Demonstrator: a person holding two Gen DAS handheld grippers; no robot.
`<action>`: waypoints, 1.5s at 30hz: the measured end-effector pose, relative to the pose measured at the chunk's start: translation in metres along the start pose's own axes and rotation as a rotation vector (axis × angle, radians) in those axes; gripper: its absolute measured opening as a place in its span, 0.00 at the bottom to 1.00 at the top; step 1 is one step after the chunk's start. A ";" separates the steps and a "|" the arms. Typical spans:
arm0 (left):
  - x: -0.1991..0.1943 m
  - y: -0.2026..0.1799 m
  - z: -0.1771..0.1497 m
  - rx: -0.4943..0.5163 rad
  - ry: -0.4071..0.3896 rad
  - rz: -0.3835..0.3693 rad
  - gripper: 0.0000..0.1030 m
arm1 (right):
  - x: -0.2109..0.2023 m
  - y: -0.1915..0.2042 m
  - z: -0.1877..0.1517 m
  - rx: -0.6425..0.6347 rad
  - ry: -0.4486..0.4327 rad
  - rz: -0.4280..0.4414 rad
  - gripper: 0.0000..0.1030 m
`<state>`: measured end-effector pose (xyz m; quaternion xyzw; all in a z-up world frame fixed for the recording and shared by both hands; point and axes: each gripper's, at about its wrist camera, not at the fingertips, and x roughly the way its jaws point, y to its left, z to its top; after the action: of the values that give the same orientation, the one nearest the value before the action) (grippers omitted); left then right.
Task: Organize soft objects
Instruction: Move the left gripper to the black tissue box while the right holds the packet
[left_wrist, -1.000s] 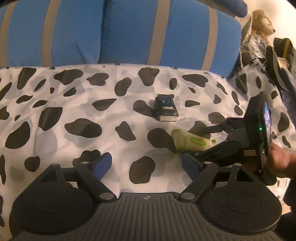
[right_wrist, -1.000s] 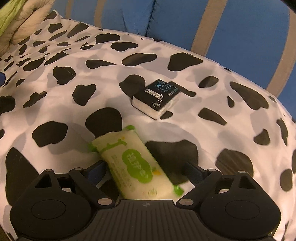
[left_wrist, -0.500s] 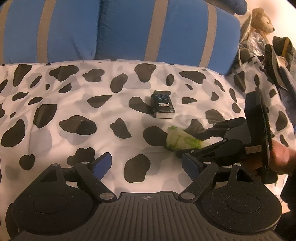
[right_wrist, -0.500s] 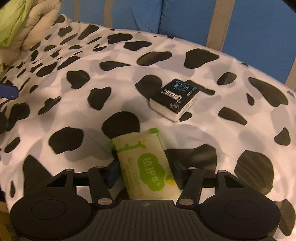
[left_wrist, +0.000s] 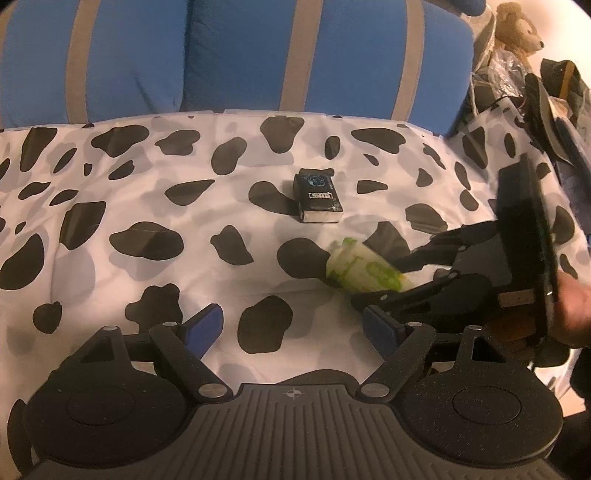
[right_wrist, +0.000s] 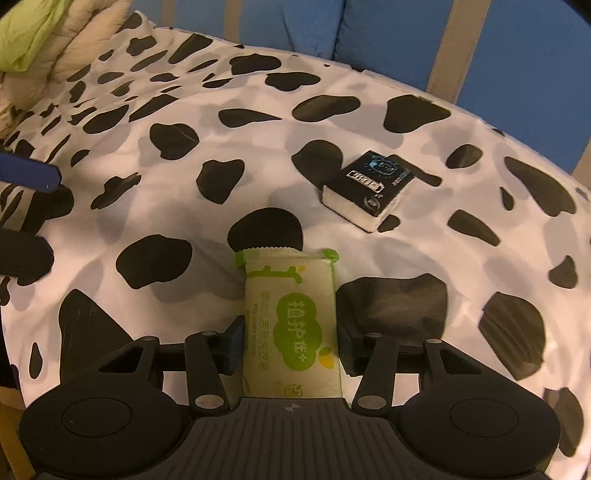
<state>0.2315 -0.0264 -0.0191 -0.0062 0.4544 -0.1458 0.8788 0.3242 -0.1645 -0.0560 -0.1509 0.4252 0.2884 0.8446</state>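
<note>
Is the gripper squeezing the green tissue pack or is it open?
Squeezing. The right hand-held gripper has both fingers pressed against the sides of the green-and-white soft tissue pack.

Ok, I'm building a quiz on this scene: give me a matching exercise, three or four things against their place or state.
Things:
1. green pack
2. black pack
3. left gripper
4. teddy

Places or states:
a. open, holding nothing
b. lying free on the spotted cover
c. far right, past the blue cushions
d. clamped in the right gripper

Pairs: 1-d, 2-b, 3-a, 4-c
</note>
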 end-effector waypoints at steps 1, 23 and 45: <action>0.000 -0.001 0.000 0.004 -0.002 0.001 0.81 | -0.005 -0.001 0.000 0.006 -0.006 -0.008 0.50; 0.017 -0.033 -0.003 0.090 -0.065 -0.001 0.81 | -0.153 -0.023 -0.074 0.354 -0.163 -0.192 0.50; 0.086 -0.045 0.026 0.138 -0.139 0.043 0.81 | -0.176 -0.014 -0.104 0.428 -0.133 -0.224 0.50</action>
<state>0.2884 -0.0956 -0.0659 0.0539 0.3814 -0.1570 0.9094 0.1842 -0.2907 0.0241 0.0044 0.4008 0.1059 0.9100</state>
